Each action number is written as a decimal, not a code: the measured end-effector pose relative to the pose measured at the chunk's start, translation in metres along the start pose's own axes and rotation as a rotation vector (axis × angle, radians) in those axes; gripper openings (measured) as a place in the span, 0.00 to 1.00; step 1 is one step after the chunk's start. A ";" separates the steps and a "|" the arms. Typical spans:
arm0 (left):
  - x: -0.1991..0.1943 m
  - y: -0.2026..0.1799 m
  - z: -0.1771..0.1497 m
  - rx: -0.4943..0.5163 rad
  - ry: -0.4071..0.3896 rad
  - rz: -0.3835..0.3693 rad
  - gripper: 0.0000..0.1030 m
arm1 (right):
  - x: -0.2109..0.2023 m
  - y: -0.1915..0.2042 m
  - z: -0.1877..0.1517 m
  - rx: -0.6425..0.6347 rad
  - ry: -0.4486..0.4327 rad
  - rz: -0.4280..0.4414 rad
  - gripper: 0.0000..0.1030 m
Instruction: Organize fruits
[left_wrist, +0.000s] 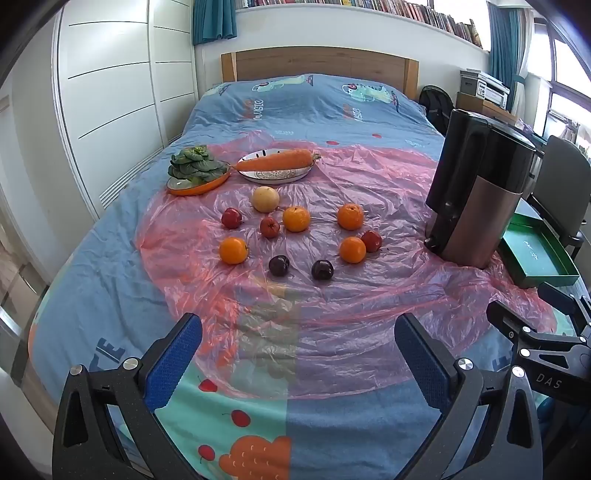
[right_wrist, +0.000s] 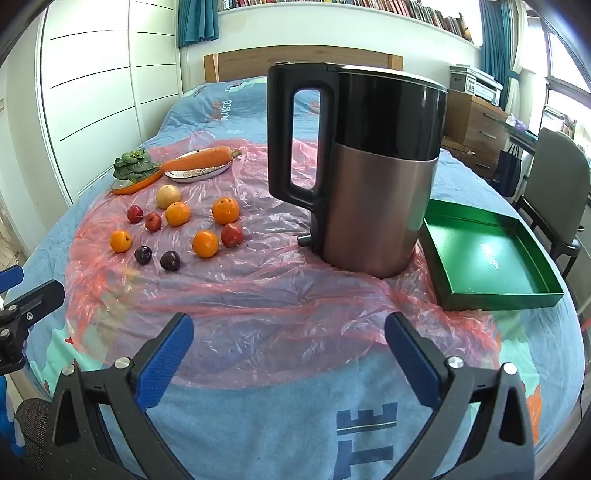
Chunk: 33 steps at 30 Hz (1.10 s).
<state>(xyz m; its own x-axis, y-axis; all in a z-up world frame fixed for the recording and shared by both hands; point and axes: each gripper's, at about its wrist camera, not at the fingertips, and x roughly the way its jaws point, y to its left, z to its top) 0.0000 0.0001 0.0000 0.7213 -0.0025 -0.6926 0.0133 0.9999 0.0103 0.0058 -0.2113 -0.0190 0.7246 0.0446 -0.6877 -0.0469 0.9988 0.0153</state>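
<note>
Several fruits lie loose on a pink plastic sheet (left_wrist: 332, 306) on the bed: oranges (left_wrist: 233, 250) (right_wrist: 205, 243), small red apples (left_wrist: 231, 218) (right_wrist: 232, 235), two dark plums (left_wrist: 322, 269) (right_wrist: 170, 261) and a pale pear (left_wrist: 265, 199) (right_wrist: 168, 196). A green tray (right_wrist: 491, 258) (left_wrist: 535, 254) sits empty at the right. My left gripper (left_wrist: 297, 343) is open and empty, near the bed's front, short of the fruits. My right gripper (right_wrist: 290, 339) is open and empty, in front of the jug.
A tall copper-and-black jug (right_wrist: 369, 166) (left_wrist: 476, 192) stands between the fruits and the tray. At the back left, a carrot on a white plate (left_wrist: 275, 166) and greens on an orange plate (left_wrist: 195, 173). A chair (right_wrist: 554, 177) stands to the right.
</note>
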 end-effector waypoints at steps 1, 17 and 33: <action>0.000 0.000 0.000 0.000 0.001 0.000 0.99 | 0.000 0.000 0.000 -0.004 0.003 -0.004 1.00; 0.000 0.000 -0.001 -0.001 0.007 0.000 0.99 | 0.000 0.001 -0.002 -0.005 0.005 -0.005 1.00; 0.003 -0.005 -0.005 0.003 0.020 -0.007 0.99 | 0.000 0.001 -0.003 -0.005 0.010 -0.004 1.00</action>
<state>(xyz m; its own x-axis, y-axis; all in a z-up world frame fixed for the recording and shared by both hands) -0.0014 -0.0047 -0.0057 0.7073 -0.0089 -0.7069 0.0202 0.9998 0.0077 0.0036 -0.2102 -0.0213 0.7178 0.0405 -0.6951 -0.0477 0.9988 0.0089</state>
